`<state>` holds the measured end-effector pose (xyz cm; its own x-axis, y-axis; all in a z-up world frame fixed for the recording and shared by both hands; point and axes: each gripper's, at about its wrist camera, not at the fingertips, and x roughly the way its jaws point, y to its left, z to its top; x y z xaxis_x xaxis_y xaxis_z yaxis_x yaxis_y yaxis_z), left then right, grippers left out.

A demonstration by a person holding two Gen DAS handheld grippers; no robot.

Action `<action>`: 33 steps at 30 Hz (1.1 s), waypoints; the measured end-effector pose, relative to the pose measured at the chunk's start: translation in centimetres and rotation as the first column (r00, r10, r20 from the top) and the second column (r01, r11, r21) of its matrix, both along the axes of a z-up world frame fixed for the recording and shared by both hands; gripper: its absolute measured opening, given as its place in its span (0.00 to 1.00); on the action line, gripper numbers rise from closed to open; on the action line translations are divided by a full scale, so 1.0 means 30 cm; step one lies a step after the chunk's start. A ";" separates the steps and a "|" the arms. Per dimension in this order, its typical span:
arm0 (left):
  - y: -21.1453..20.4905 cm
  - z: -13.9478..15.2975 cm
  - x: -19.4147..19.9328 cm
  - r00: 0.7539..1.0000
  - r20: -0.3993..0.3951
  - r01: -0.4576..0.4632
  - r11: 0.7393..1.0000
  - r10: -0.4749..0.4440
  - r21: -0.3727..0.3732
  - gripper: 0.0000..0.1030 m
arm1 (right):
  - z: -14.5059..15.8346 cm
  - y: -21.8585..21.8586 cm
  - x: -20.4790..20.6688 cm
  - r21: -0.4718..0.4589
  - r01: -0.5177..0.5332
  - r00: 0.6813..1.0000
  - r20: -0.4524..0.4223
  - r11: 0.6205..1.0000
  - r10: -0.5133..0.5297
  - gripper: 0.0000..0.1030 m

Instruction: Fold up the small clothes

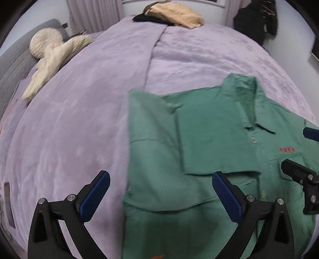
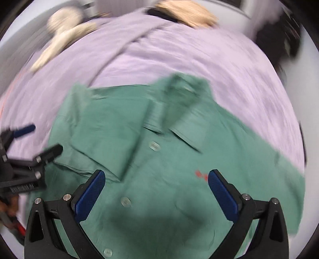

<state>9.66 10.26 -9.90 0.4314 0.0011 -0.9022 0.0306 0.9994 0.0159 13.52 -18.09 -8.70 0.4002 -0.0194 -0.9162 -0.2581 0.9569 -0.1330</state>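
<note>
The green shirt lies flat on the purple bedcover, one sleeve folded in. Both tongs, the left and the right, hang above it, wide open, holding nothing.

A lilac-covered bed carries a green shirt, cream jacket and tan garment.
</note>
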 end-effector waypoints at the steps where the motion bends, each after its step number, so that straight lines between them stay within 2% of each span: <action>1: 0.048 -0.033 0.011 0.999 -0.039 -0.037 0.999 0.037 -0.002 1.00 | -0.031 0.078 0.016 -0.059 -0.081 0.997 0.008 0.995 0.082 1.00; 4: 0.141 -0.114 0.044 0.990 -0.098 -0.102 0.995 0.100 -0.017 1.00 | -0.140 0.269 0.036 -0.192 -0.263 0.963 0.002 0.946 0.268 1.00; 6: 0.164 -0.155 0.070 0.988 -0.110 -0.111 0.994 0.110 -0.002 1.00 | -0.215 0.354 0.046 -0.291 -0.314 0.944 0.008 0.904 0.330 0.99; 7: 0.171 -0.176 0.081 0.986 -0.118 -0.114 0.993 0.114 0.008 1.00 | -0.255 0.381 0.062 -0.348 -0.317 0.940 0.011 0.882 0.342 0.93; 8: 0.168 -0.193 0.092 0.986 -0.126 -0.113 0.994 0.113 0.007 1.00 | -0.284 0.395 0.080 -0.382 -0.318 0.939 0.003 0.868 0.345 0.86; 9: 0.172 -0.207 0.097 0.986 -0.130 -0.109 0.994 0.108 0.004 1.00 | -0.299 0.394 0.099 -0.367 -0.318 0.941 -0.010 0.874 0.339 0.42; 10: 0.175 -0.215 0.100 0.986 -0.130 -0.102 0.995 0.102 0.006 1.00 | -0.295 0.374 0.120 -0.288 -0.311 0.948 -0.029 0.906 0.316 0.03; 12: 0.176 -0.221 0.098 0.989 -0.123 -0.080 0.997 0.081 0.008 1.00 | -0.232 0.294 0.131 -0.172 -0.211 0.977 0.006 0.962 0.215 0.04; 14: 0.182 -0.225 0.098 0.990 -0.122 -0.067 0.998 0.067 0.003 1.00 | -0.138 0.184 0.132 0.024 -0.087 0.994 0.062 0.996 0.086 0.04; 15: 0.187 -0.227 0.100 0.990 -0.124 -0.063 0.998 0.062 -0.003 1.00 | -0.106 0.116 0.129 0.125 -0.003 0.998 0.070 0.992 -0.006 0.04; 16: 0.192 -0.230 0.101 0.990 -0.127 -0.059 0.998 0.057 -0.007 1.00 | -0.078 0.030 0.125 0.233 0.103 0.991 0.060 0.967 -0.120 0.04; 17: 0.193 -0.233 0.102 0.990 -0.128 -0.053 0.999 0.051 -0.010 1.00 | -0.065 -0.054 0.111 0.327 0.214 0.970 0.038 0.920 -0.239 0.04; 18: 0.194 -0.236 0.104 0.991 -0.129 -0.045 0.999 0.043 -0.009 1.00 | -0.064 -0.143 0.091 0.407 0.329 0.933 0.000 0.852 -0.360 0.04; 19: 0.195 -0.237 0.107 0.991 -0.131 -0.035 0.999 0.034 -0.008 1.00 | -0.083 -0.254 0.063 0.493 0.453 0.871 -0.068 0.743 -0.487 0.04; 20: 0.195 -0.236 0.112 0.991 -0.134 -0.026 1.000 0.025 -0.007 1.00 | -0.110 -0.331 0.031 0.547 0.532 0.817 -0.129 0.647 -0.562 0.04; 21: 0.196 -0.235 0.131 0.990 -0.139 -0.018 1.000 0.017 -0.008 1.00 | -0.153 -0.414 -0.004 0.580 0.613 0.746 -0.201 0.537 -0.635 0.04; 22: 0.194 -0.231 0.147 0.989 -0.148 -0.010 1.000 0.008 -0.010 1.00 | -0.184 -0.465 -0.032 0.578 0.664 0.696 -0.248 0.474 -0.674 0.05; 23: 0.198 -0.225 0.158 0.988 -0.152 -0.004 1.000 0.001 -0.016 1.00 | -0.211 -0.495 -0.049 0.576 0.688 0.675 -0.285 0.441 -0.681 0.09; 24: 0.205 -0.215 0.172 0.989 -0.147 0.000 1.000 -0.004 -0.024 1.00 | -0.216 -0.496 -0.051 0.569 0.684 0.691 -0.303 0.457 -0.656 0.09; 25: 0.213 -0.206 0.191 0.990 -0.141 0.001 1.000 -0.005 -0.028 1.00 | -0.200 -0.457 -0.036 0.540 0.642 0.746 -0.277 0.544 -0.606 0.10; 26: 0.218 -0.198 0.212 0.991 -0.132 0.002 1.000 -0.005 -0.025 1.00 | -0.171 -0.394 -0.010 0.491 0.563 0.819 -0.221 0.665 -0.530 0.14; 27: 0.223 -0.193 0.239 0.992 -0.122 0.000 1.000 -0.002 -0.018 1.00 | -0.138 -0.310 0.011 0.436 0.456 0.887 -0.155 0.776 -0.435 0.32; 28: 0.224 -0.189 0.260 0.993 -0.118 -0.004 1.000 0.002 -0.013 1.00 | -0.108 -0.205 0.033 0.387 0.329 0.943 -0.089 0.861 -0.321 0.66; 29: 0.221 -0.182 0.278 0.993 -0.114 -0.011 1.000 0.010 -0.010 1.00 | -0.096 -0.133 0.047 0.360 0.253 0.967 -0.054 0.898 -0.251 0.77; 30: 0.222 -0.182 0.297 0.994 -0.111 -0.022 1.000 0.020 -0.011 1.00 | -0.091 -0.051 0.062 0.339 0.178 0.983 -0.025 0.924 -0.181 0.80; 33: 0.220 -0.192 0.310 0.993 -0.107 -0.054 0.999 0.052 -0.007 1.00 | -0.131 0.142 0.136 0.269 0.068 0.997 0.002 0.961 -0.072 0.80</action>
